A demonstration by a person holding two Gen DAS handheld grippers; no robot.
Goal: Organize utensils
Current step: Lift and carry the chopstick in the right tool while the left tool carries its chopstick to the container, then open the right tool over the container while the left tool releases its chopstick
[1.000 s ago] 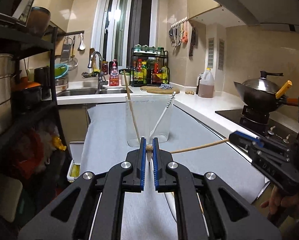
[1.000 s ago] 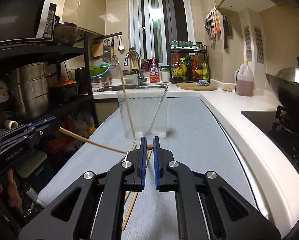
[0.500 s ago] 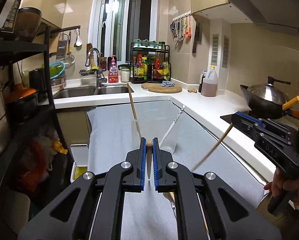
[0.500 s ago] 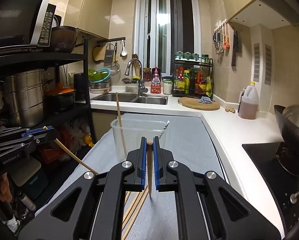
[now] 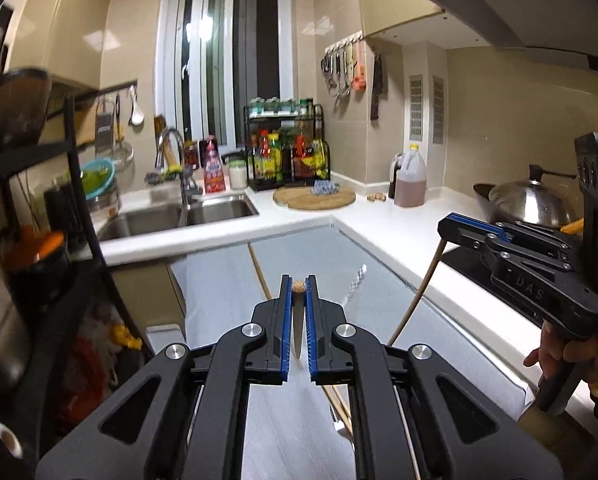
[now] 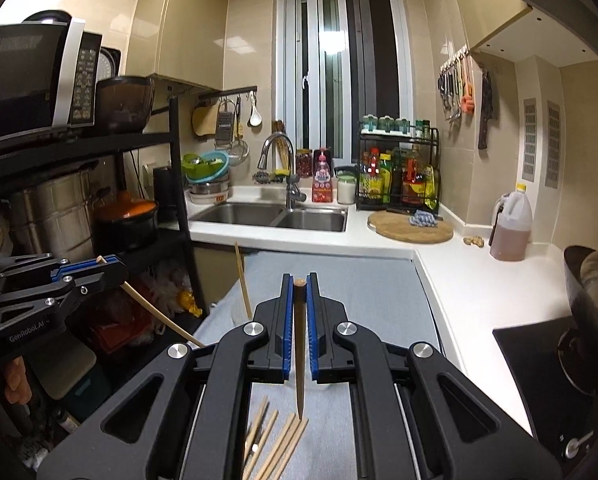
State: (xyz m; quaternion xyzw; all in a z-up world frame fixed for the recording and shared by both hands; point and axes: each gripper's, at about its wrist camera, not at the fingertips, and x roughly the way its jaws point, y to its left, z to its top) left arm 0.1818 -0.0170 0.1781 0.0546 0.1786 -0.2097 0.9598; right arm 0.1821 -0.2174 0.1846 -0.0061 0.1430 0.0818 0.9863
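Two chopsticks are lifted: my left tool (image 5: pixel 298 292) pinches one chopstick (image 5: pixel 297 320), my right tool (image 6: pixel 299 292) another (image 6: pixel 299 344). Several loose chopsticks (image 6: pixel 277 446) lie on the bench (image 6: pixel 379 296) at 6 o'clock, still unsorted.

wrist views, both facing sink (image 5: pixel 179 216)

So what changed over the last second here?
Both claws rose, each carrying its chopstick: left claw lifted one chopstick, right claw the other chopstick, now hanging tip-down. The cup dropped out of view. Both grips stayed shut; loose chopsticks remained on the mat.
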